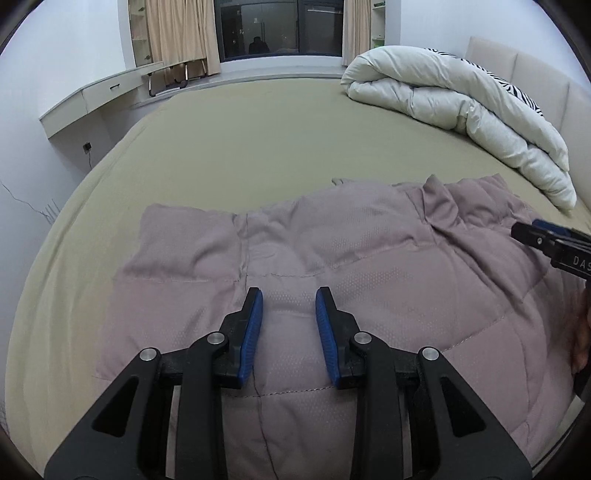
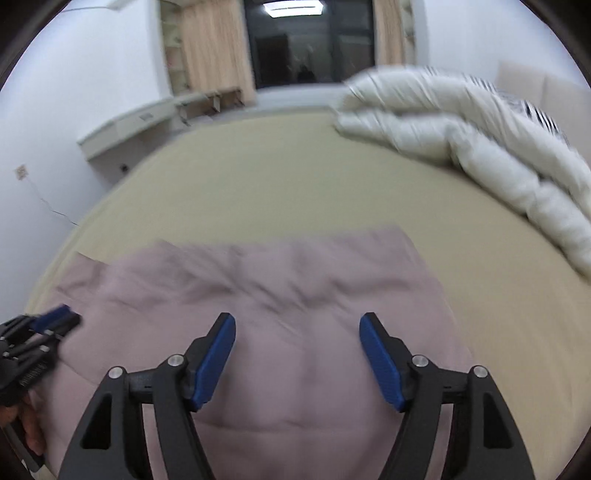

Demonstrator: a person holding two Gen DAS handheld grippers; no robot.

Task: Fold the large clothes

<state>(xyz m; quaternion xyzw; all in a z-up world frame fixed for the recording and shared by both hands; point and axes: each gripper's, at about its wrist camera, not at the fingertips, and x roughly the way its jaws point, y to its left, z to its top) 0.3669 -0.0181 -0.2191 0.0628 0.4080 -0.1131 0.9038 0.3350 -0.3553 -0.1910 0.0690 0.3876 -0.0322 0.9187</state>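
Note:
A mauve quilted padded garment [image 1: 332,266] lies spread on the olive bed sheet [image 1: 240,129]; it also shows blurred in the right wrist view [image 2: 277,295]. My left gripper [image 1: 289,295] hovers over its near middle, jaws apart with nothing between them. My right gripper [image 2: 297,321] is wide open and empty above the garment's right part. The right gripper shows at the right edge of the left wrist view [image 1: 554,240]; the left gripper shows at the left edge of the right wrist view [image 2: 40,332].
A rolled white duvet [image 1: 461,110] with a zebra-print pillow lies at the bed's far right by the headboard [image 1: 535,74]. A desk [image 1: 92,99] stands along the left wall. A dark window with curtains [image 1: 280,29] is beyond the bed.

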